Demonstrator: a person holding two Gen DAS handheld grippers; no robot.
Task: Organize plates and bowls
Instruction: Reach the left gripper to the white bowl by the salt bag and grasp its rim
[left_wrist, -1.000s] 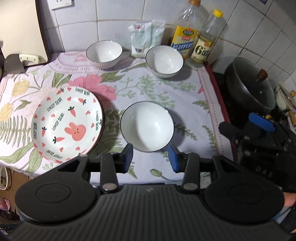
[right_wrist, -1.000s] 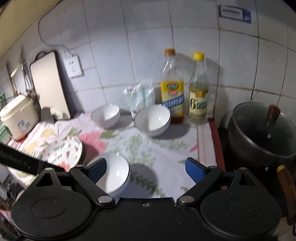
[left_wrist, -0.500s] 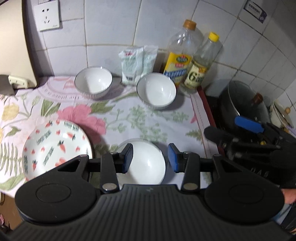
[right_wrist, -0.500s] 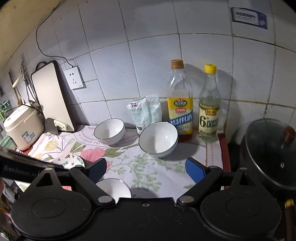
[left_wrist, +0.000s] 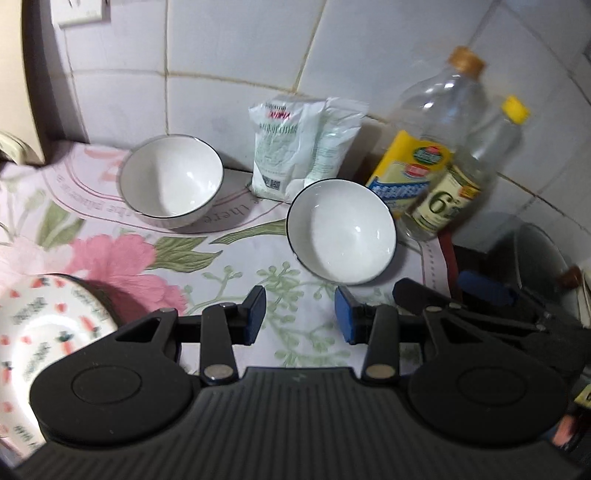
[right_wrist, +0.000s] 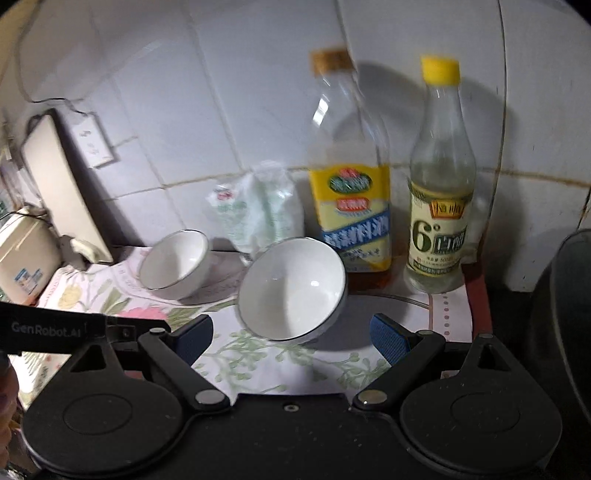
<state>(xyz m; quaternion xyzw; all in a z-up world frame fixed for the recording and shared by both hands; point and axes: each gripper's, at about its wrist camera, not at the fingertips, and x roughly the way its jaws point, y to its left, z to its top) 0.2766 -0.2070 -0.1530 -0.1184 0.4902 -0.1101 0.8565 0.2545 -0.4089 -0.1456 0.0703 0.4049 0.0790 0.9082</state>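
Both of my views have swung forward over the last second: the third white bowl that sat right under the left gripper (left_wrist: 298, 319) has dropped out of its frame, and only the rim of the carrot-and-bunny plate (left_wrist: 44, 332) shows at lower left. The near bowl (right_wrist: 291, 288) now fills the space just ahead of the right gripper (right_wrist: 291, 338) — I judge it the next pick, probably for stacking. The far bowl (left_wrist: 171, 181) sits well apart from it, by the wall, on the floral cloth (left_wrist: 236, 258).

My left tongs stand parted with nothing between the pads; the right tongs are spread wide, also empty, with the bowl beyond their tips and not touching.

Readable writing: a large "6°" on the yellow-capped bottle (right_wrist: 439, 206), "GenRobot.AI" on the left gripper's side in the right view, and "there" on the cloth. The oil bottle (right_wrist: 351, 206) and the white packet (left_wrist: 295, 147) carry Chinese print too blurred for me to read
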